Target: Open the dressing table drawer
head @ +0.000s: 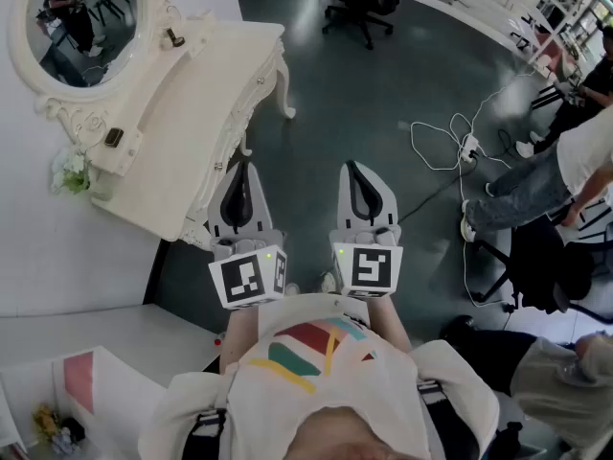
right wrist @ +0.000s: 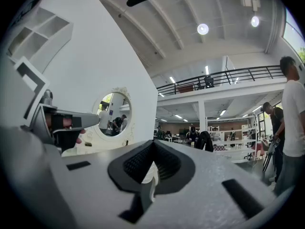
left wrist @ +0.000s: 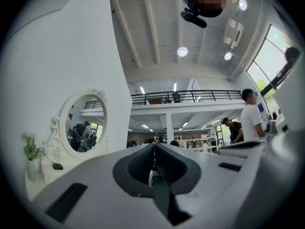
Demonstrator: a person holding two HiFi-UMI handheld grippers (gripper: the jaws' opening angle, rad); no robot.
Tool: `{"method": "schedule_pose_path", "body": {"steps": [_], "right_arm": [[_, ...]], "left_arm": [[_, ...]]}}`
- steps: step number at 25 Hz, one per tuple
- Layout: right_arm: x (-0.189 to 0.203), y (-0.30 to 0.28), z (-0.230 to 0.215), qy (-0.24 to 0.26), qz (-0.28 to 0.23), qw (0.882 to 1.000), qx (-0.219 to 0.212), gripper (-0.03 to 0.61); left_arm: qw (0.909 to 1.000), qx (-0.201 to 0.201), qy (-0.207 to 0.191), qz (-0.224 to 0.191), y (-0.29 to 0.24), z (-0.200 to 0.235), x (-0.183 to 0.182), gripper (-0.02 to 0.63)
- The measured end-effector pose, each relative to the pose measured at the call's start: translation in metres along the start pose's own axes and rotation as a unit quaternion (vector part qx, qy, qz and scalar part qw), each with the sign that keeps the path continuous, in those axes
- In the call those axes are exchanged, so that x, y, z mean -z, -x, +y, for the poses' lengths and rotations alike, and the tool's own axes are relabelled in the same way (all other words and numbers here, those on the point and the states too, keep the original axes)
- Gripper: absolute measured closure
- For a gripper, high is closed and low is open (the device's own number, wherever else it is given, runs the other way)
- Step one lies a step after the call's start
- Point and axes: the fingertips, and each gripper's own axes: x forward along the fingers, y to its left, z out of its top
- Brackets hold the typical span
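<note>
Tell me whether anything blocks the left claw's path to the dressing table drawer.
Nothing visible does. The left claw, shut and empty, hangs close beside the front edge of the dressing table, with only floor around it.

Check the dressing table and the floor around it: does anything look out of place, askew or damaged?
Nothing on the dressing table looks askew or damaged. The one untidy thing is a white power strip with its cable, which lies in loose loops across the open floor.
</note>
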Motion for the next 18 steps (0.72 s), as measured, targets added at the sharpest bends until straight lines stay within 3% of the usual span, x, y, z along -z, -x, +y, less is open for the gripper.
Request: {"method": "schedule_pose_path", "body": {"steps": [18], "right_arm": [[0.013,0.005,-0.030,-0.029,-0.025,0.999,-0.036,0.578]], "left_arm": [[0.9998,-0.017,0.002,0.006,-0.004,-0.031,0.017,0.606]]}}
